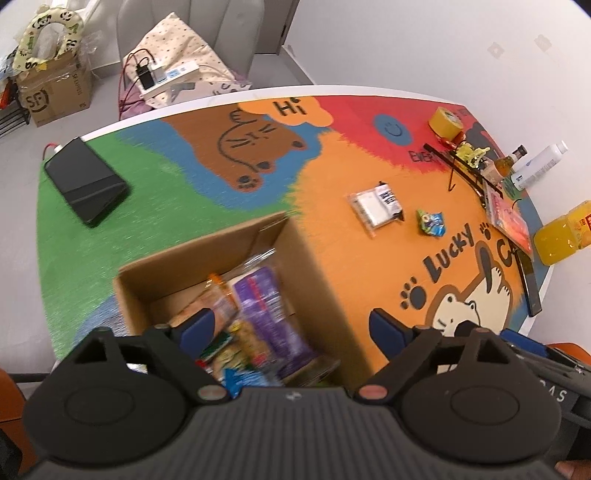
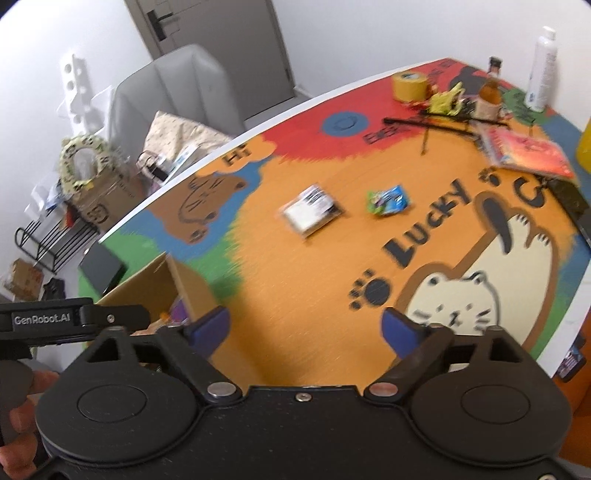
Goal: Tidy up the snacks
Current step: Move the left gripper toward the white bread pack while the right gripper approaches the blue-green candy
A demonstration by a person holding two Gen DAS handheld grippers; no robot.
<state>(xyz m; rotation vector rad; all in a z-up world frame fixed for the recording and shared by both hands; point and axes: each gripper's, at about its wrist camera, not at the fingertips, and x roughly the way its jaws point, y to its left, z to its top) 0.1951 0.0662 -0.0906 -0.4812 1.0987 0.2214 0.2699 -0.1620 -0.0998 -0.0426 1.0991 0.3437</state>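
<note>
The mat [image 1: 332, 221] spans the table. At its near left the open box [image 1: 303, 273] collects snacks, several packets already inside. Both grippers are wide and empty: the left gripper [image 1: 291, 328] over the box, the right gripper [image 2: 304, 328] over bare mat. Farther out, still loose, lie the white packet [image 1: 375, 206] and the smaller green packet [image 1: 430, 222], probably next.

Walls: plain white
Floor: pale grey
Door [image 2: 218, 48]: grey, dark handle, closed
Chair [image 1: 188, 33]: grey, behind the table, spotted cushion [image 1: 177, 51] on its seat
Table [image 1: 207, 101]: white rim, colourful cartoon mat
Corner: black wire rack [image 2: 51, 240] against the wall
</note>
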